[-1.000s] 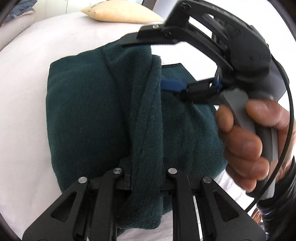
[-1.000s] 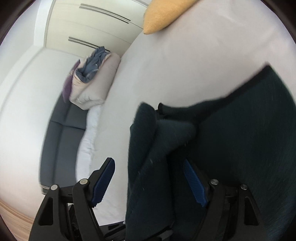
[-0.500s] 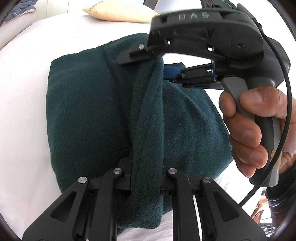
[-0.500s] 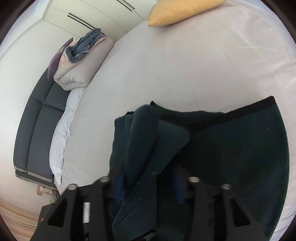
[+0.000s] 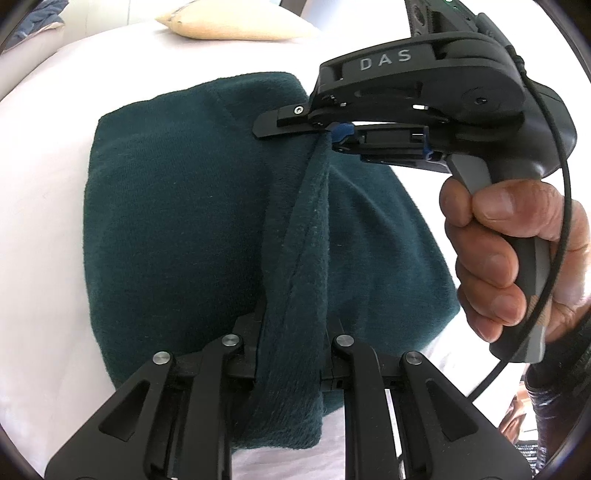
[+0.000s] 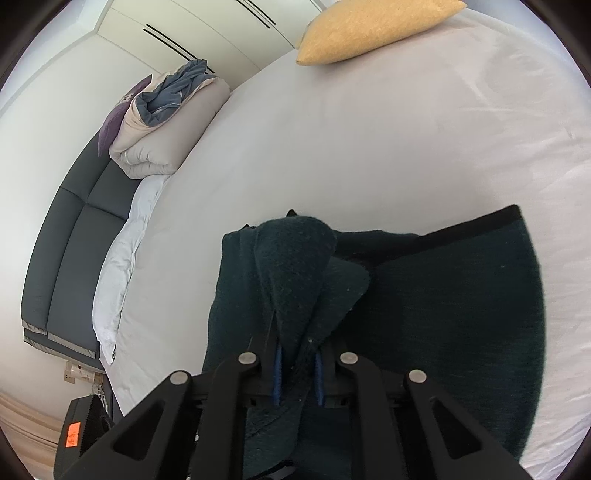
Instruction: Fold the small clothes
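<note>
Bed: a wide white bed sheet (image 6: 388, 140), smooth and flat, fills both views.
Cloth: a fuzzy dark green folded garment (image 5: 177, 221) lies mid-frame, one soft ridge pulled up between both tongs.
Left gripper (image 5: 291, 373): bottom middle, black, nearly shut, pinching the ridge's near end.
Right gripper (image 5: 332, 129): upper right, black with blue pads, jaws closing on the ridge's far end.
Hand (image 5: 509, 258): at right, squeezing the grey handle.

garment (image 6: 443, 314) on bed (image 6: 369, 147) | pillow (image 6: 369, 29) behind garment
</note>
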Motion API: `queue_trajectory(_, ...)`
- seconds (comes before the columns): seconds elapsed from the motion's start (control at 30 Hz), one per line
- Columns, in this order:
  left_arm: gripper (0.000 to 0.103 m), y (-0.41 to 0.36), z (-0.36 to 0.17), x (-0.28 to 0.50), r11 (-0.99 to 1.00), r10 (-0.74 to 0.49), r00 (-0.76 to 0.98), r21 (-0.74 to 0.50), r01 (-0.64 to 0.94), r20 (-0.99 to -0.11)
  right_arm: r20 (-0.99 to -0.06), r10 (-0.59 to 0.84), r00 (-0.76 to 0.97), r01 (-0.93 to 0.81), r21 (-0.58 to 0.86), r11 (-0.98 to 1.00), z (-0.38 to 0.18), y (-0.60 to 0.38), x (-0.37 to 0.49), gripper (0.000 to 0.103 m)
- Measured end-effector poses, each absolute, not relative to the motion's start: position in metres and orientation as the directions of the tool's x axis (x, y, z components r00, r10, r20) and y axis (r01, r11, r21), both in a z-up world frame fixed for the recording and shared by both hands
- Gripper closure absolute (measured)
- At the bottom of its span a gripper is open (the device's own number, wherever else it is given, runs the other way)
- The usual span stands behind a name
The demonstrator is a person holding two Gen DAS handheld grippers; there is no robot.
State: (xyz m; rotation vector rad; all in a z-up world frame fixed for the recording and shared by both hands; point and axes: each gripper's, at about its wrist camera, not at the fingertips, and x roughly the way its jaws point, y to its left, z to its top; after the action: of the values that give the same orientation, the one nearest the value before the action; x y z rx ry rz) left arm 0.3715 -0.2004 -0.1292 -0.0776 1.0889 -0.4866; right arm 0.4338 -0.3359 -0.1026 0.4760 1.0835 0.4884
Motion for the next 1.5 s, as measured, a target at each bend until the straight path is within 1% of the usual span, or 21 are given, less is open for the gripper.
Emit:
queue_trajectory(0.17,0.088,-0.22,-0.115,0.369,0.868,-0.45,0.355,-0.309,0.388,-0.819,-0.701,0.592,0.397,-0.129,0.596,0.792,-0.099,-0.363,0.43,0.089)
queue_trajectory(0.4,0.088,-0.249,-0.1,0.375,0.827,-0.516,0.34,-0.354,0.438,-0.786,-0.717,0.567,0.405,-0.105,0.58,0.808,-0.09,-0.407,0.431,0.089)
queue_trajectory(0.47,0.08,-0.253,-0.1,0.374,0.814,-0.537,0.336,-0.371,0.448,-0.774,-0.717,0.574,0.396,-0.084,0.594,0.8,-0.095,-0.421,0.435,0.089)
queue_trajectory(0.5,0.078,-0.251,-0.101,0.373,0.802,-0.556,0.319,-0.395,0.448,-0.768,-0.726,0.566,0.391,-0.069,0.59,0.805,-0.099,-0.425,0.436,0.089)
queue_trajectory(0.53,0.073,-0.249,-0.103,0.372,0.794,-0.567,0.299,-0.414,0.445,-0.768,-0.734,0.559,0.385,-0.053,0.587,0.808,-0.105,-0.427,0.437,0.089)
queue_trajectory(0.6,0.051,-0.238,-0.105,0.364,0.773,-0.598,0.249,-0.467,0.428,-0.762,-0.746,0.549,0.376,-0.022,0.585,0.811,-0.121,-0.433,0.436,0.088)
queue_trajectory(0.63,0.039,-0.228,-0.102,0.358,0.755,-0.627,0.24,-0.503,0.42,-0.741,-0.742,0.553,0.379,-0.011,0.594,0.805,-0.125,-0.435,0.435,0.087)
queue_trajectory(0.67,0.037,-0.218,-0.098,0.352,0.739,-0.65,0.245,-0.525,0.422,-0.719,-0.731,0.563,0.386,0.009,0.613,0.79,-0.13,-0.439,0.432,0.085)
queue_trajectory(0.73,0.036,-0.199,-0.089,0.345,0.724,-0.671,0.257,-0.541,0.428,-0.695,-0.714,0.583,0.388,0.039,0.645,0.764,-0.134,-0.445,0.429,0.077)
queue_trajectory(0.8,0.036,-0.181,-0.083,0.345,0.72,-0.682,0.28,-0.553,0.419,-0.676,-0.703,0.596,0.388,0.058,0.664,0.745,-0.132,-0.449,0.421,0.072)
queue_trajectory(0.93,0.036,-0.15,-0.087,0.363,0.739,-0.669,0.312,-0.558,0.378,-0.675,-0.686,0.606,0.402,0.019,0.669,0.743,-0.116,-0.446,0.393,0.046)
queue_trajectory(1.03,0.036,-0.132,-0.094,0.368,0.749,-0.658,0.315,-0.553,0.363,-0.684,-0.68,0.618,0.395,-0.013,0.668,0.744,-0.111,-0.433,0.36,0.041)
queue_trajectory(1.1,0.036,-0.13,-0.098,0.366,0.758,-0.65,0.313,-0.555,0.344,-0.693,-0.691,0.61,0.389,-0.019,0.655,0.755,-0.111,-0.424,0.344,0.041)
queue_trajectory(1.2,0.036,-0.118,-0.105,0.363,0.762,-0.646,0.305,-0.566,0.314,-0.7,-0.703,0.581,0.41,-0.028,0.628,0.778,-0.114,-0.411,0.319,0.041)
queue_trajectory(1.23,0.036,-0.115,-0.107,0.363,0.765,-0.643,0.302,-0.564,0.312,-0.704,-0.722,0.554,0.415,-0.021,0.601,0.799,-0.116,-0.406,0.312,0.043)
queue_trajectory(1.27,0.036,-0.119,-0.115,0.362,0.766,-0.641,0.3,-0.562,0.312,-0.707,-0.737,0.532,0.416,-0.026,0.576,0.817,-0.118,-0.401,0.308,0.047)
queue_trajectory(1.33,0.036,-0.12,-0.122,0.362,0.767,-0.639,0.3,-0.56,0.312,-0.708,-0.747,0.522,0.412,-0.028,0.562,0.826,-0.123,-0.395,0.301,0.067)
queue_trajectory(1.37,0.036,-0.122,-0.125,0.362,0.769,-0.638,0.301,-0.559,0.311,-0.709,-0.746,0.521,0.415,-0.004,0.572,0.821,-0.127,-0.397,0.298,0.072)
queue_trajectory(1.4,0.036,-0.122,-0.125,0.363,0.769,-0.637,0.303,-0.559,0.31,-0.709,-0.74,0.524,0.421,0.012,0.583,0.813,-0.129,-0.401,0.296,0.078)
queue_trajectory(1.43,0.036,-0.122,-0.126,0.365,0.77,-0.636,0.304,-0.558,0.308,-0.709,-0.721,0.542,0.433,0.039,0.615,0.788,-0.132,-0.408,0.294,0.083)
queue_trajectory(1.5,0.036,-0.131,-0.128,0.359,0.771,-0.635,0.301,-0.558,0.306,-0.712,-0.683,0.576,0.45,0.09,0.676,0.731,-0.139,-0.424,0.291,0.087)
